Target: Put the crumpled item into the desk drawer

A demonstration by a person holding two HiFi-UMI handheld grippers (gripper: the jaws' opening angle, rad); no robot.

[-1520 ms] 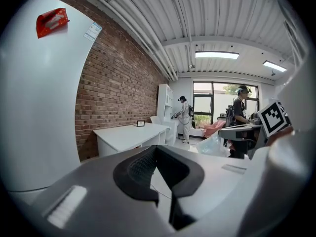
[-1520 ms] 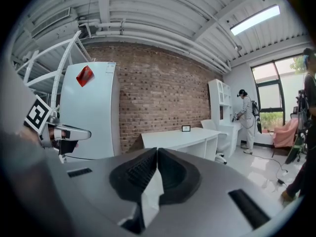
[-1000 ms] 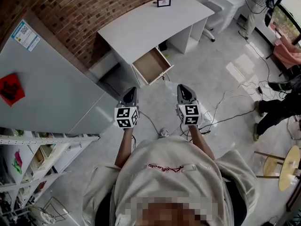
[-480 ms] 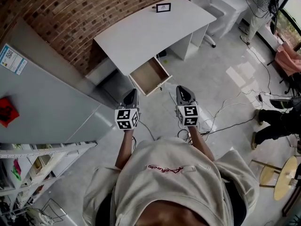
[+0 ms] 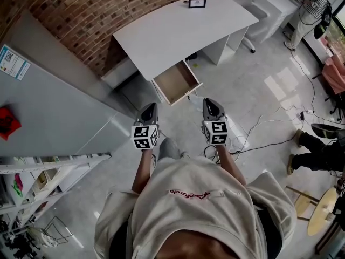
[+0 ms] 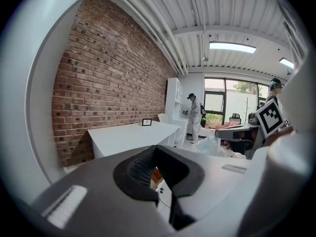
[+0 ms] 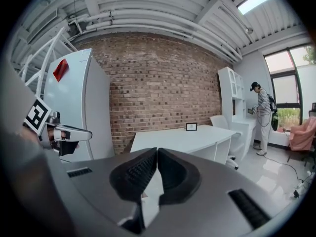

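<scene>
One crumpled clear-plastic item (image 6: 210, 144) lies low, right of the white desk (image 5: 178, 28), in neither claw; the desk drawer (image 5: 177, 82) stands pulled open. The left gripper (image 5: 151, 106) and right gripper (image 5: 210, 101) are held side by side on outstretched forearms, tilted slightly down toward the drawer, jaws closed tip to tip on nothing. Print on the cabinet sticker (image 5: 12, 62) and the sweatshirt's red script (image 5: 188, 192) are unreadable.

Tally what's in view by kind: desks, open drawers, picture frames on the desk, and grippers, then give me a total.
desk: 1
open drawer: 1
picture frame: 1
grippers: 2, the left gripper and the right gripper
Total: 5
</scene>
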